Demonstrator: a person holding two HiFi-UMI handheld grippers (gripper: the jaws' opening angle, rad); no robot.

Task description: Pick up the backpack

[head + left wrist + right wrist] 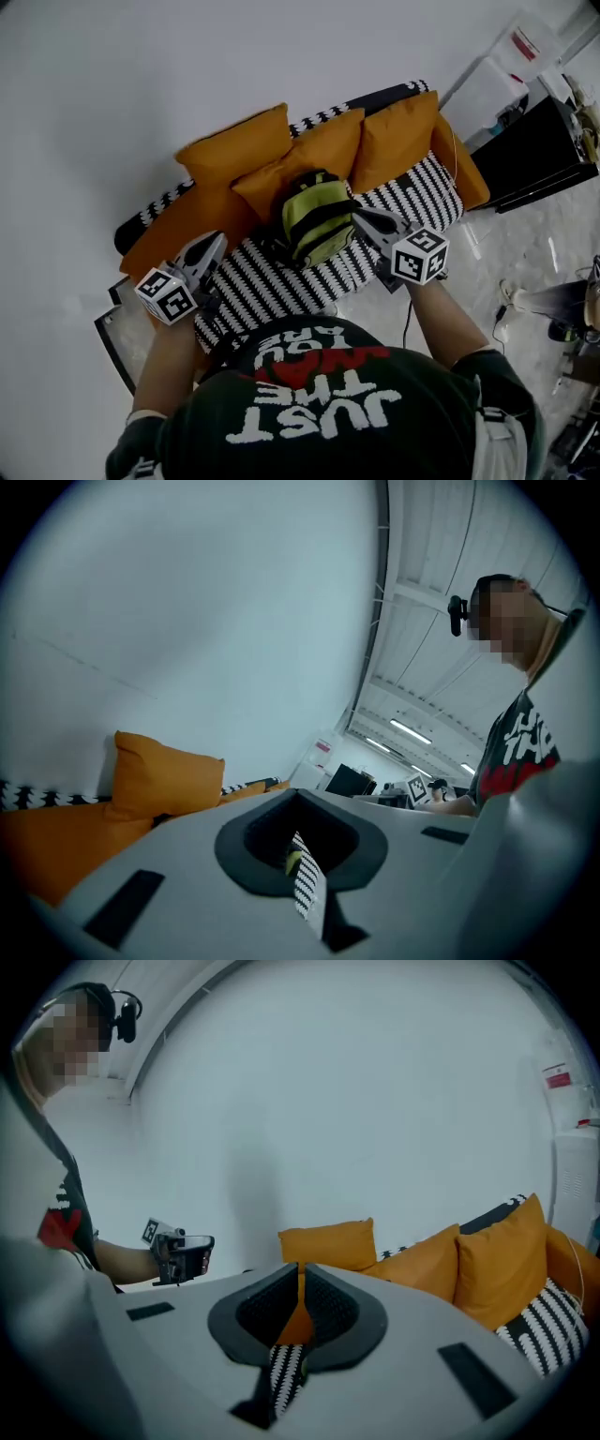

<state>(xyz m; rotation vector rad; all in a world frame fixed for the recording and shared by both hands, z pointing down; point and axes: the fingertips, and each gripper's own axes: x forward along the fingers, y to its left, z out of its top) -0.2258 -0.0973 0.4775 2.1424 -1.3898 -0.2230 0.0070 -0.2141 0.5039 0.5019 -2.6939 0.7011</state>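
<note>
A green and black backpack [314, 225] stands on the seat of a zigzag-patterned sofa [272, 281], leaning against the orange cushions. My right gripper [359, 217] is just right of the backpack, its tips close to the bag's side, jaws together and empty. My left gripper [217, 240] hovers over the seat to the left, a short gap from the bag, jaws shut on nothing. In the left gripper view the shut jaws [298, 803] show only a thin slit of striped fabric. The right gripper view looks past its closed jaws [300, 1269] at the cushions and the left gripper [183, 1255].
Three orange cushions [234, 150] [309, 155] [398, 136] line the sofa back against a white wall. A black cabinet [544, 155] stands at the right, a glass side table [122, 333] at the left. Shoes [511, 295] lie on the glossy floor.
</note>
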